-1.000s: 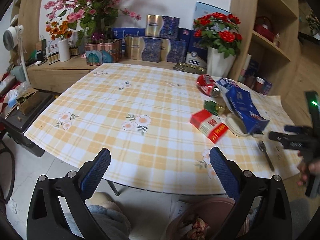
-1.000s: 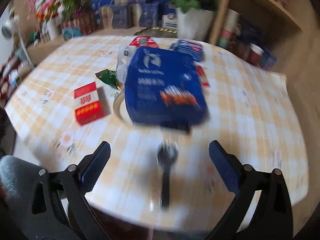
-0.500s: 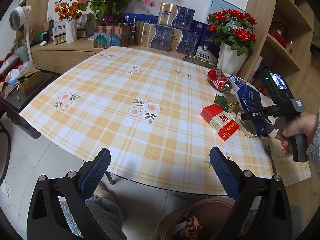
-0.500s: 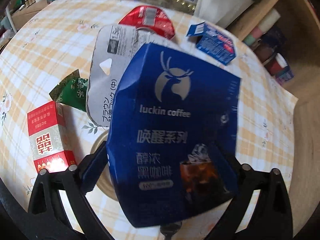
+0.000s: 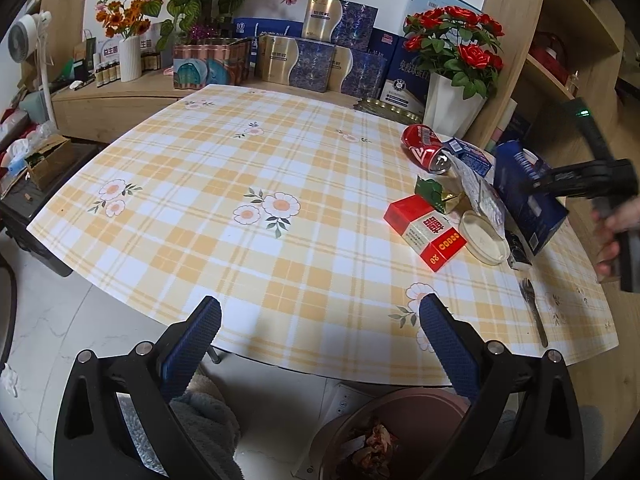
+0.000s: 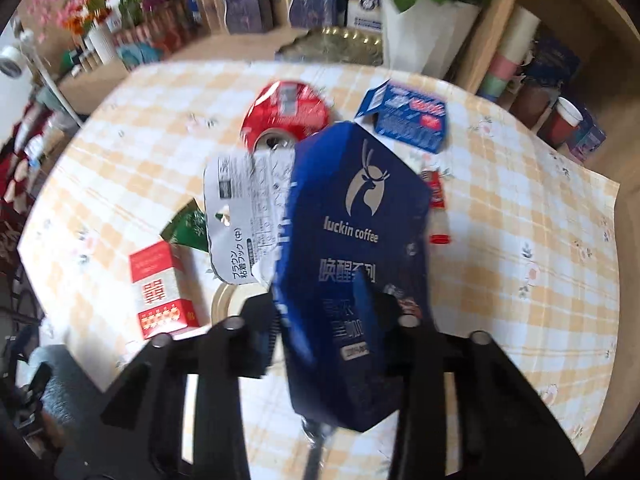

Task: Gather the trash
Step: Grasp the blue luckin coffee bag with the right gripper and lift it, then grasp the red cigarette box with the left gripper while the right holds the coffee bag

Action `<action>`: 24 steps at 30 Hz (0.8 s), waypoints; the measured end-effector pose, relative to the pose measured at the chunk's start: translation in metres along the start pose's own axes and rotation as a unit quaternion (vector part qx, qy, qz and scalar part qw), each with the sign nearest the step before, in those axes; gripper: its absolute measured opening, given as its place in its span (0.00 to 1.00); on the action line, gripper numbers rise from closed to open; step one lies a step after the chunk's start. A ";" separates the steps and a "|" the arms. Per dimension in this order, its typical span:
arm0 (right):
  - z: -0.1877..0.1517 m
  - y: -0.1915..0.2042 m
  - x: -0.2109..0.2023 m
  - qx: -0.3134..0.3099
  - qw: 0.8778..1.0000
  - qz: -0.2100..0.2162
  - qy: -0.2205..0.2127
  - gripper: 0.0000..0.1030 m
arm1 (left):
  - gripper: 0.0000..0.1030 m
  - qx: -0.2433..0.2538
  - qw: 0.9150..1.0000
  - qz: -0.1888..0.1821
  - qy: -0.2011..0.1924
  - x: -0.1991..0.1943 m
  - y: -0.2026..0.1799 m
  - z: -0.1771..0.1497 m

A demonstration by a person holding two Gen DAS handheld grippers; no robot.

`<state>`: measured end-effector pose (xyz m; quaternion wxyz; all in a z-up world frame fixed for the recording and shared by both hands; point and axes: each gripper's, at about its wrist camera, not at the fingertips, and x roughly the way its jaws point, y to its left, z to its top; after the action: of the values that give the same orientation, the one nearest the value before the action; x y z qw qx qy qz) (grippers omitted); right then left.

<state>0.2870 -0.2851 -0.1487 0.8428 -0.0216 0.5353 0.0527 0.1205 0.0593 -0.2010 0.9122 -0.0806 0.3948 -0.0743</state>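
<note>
The right gripper (image 6: 320,316) has just been closing, and its jaws now pinch the lower part of a blue Luckin Coffee box (image 6: 352,248), which stands tilted between them above the checked tablecloth (image 6: 520,240). In the left wrist view the same box (image 5: 524,196) sits at the right of the table with the right gripper's black body clamped on it and a hand (image 5: 616,232) on its handle. Left of the box lies the rest of the trash: a red and white carton (image 5: 426,232), a green wrapper (image 5: 432,192), a crushed red can (image 5: 424,150), a grey printed card (image 6: 244,216) and a round lid (image 5: 482,236). A small blue carton (image 6: 404,116) lies farther back. A spoon (image 5: 532,308) rests near the right front edge. The left gripper (image 5: 320,336) hangs at the near edge of the table with its jaws spread wide and nothing between them. Below it, a pink bin (image 5: 400,412) holds scraps on the floor.
</note>
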 end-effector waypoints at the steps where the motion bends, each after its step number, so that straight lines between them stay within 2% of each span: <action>1: 0.000 -0.008 -0.007 0.006 1.000 0.006 -0.003 0.28 | 0.94 -0.001 1.000 -0.001 0.001 0.001 -0.001 0.000; 3: -0.002 -0.025 -0.021 0.021 1.000 0.015 -0.009 0.23 | 0.94 -0.001 1.000 -0.003 0.005 0.003 -0.004 0.000; 6: -0.005 -0.052 -0.032 0.044 0.999 0.021 -0.015 0.19 | 0.94 0.001 1.000 -0.010 0.012 0.006 -0.010 0.000; 11: -0.016 -0.091 -0.034 0.080 0.997 0.013 -0.019 0.19 | 0.94 0.001 0.999 -0.046 0.023 0.008 -0.020 0.002; 14: -0.021 -0.110 -0.035 0.099 0.994 0.018 -0.040 0.20 | 0.94 0.003 0.998 -0.056 0.030 0.010 -0.026 0.003; 24: -0.019 -0.122 -0.013 0.101 0.994 0.011 -0.048 0.22 | 0.94 -0.004 0.997 -0.068 0.049 0.020 -0.037 0.008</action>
<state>0.2779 -0.4091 -0.1473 0.8648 0.0721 0.4969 0.0087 0.1371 0.0201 -0.2022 0.8845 -0.1068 0.4325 -0.1383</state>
